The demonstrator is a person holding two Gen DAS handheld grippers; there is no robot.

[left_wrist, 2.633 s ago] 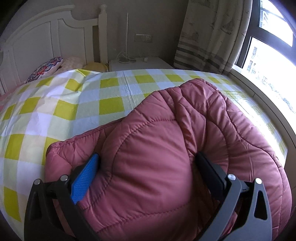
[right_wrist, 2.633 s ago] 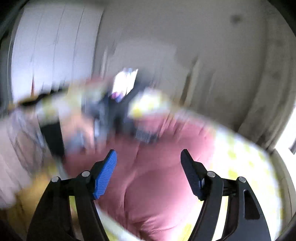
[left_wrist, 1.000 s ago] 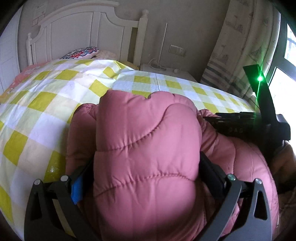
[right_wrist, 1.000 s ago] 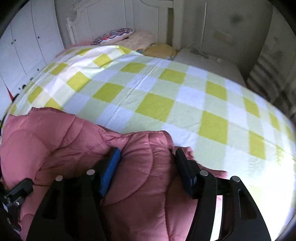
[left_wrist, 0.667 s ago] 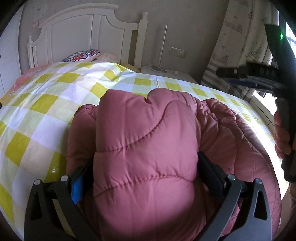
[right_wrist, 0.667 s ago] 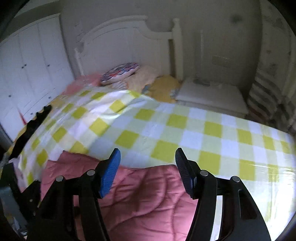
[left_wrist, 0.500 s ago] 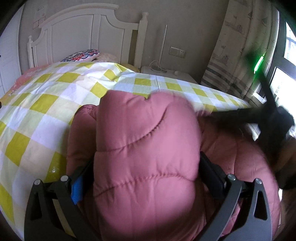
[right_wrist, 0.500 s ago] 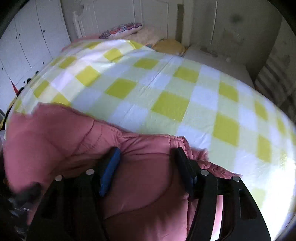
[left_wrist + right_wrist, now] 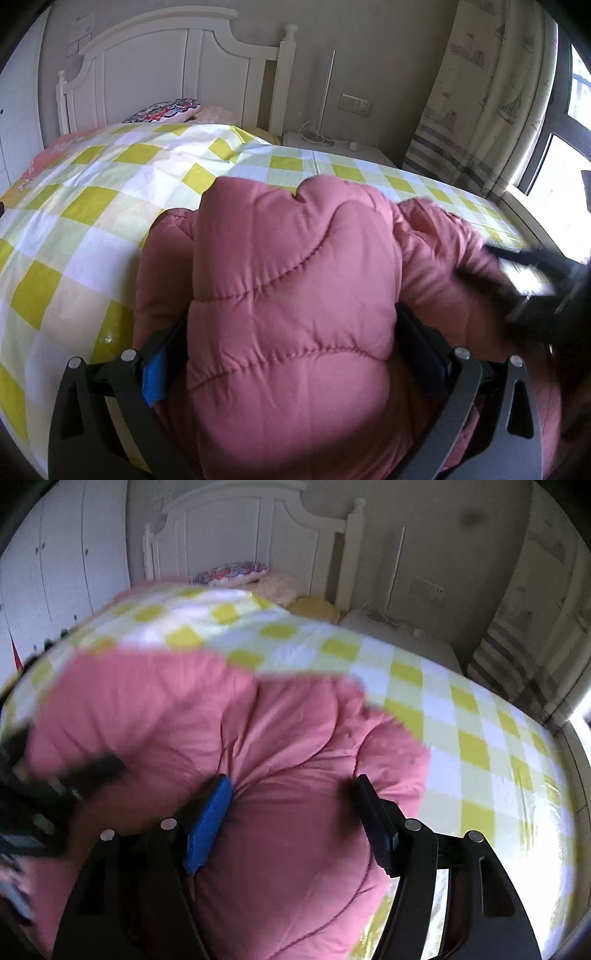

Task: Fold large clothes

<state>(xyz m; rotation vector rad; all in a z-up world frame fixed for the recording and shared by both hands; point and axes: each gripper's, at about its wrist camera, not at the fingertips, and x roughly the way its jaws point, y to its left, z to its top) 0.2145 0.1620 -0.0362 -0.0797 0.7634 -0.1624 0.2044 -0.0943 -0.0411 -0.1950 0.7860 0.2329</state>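
Observation:
A pink quilted puffer jacket lies bunched on the bed's yellow-and-white check sheet. My left gripper is shut on a thick fold of it, and both pads are sunk into the fabric. In the right wrist view the jacket fills the lower left. My right gripper rests down on it with its jaws opening, and a puffy bulge sits between the blue pads without being pinched. The right gripper also appears as a dark blur at the jacket's right side. The left gripper is a blur at the left edge.
A white headboard and a patterned pillow stand at the far end of the bed. A white nightstand and a curtain lie beyond the bed on the right. White wardrobe doors line the left wall.
My right gripper lifted clear of the jacket, came back down onto it, then slid sideways along it. My left gripper kept its hold and did not move.

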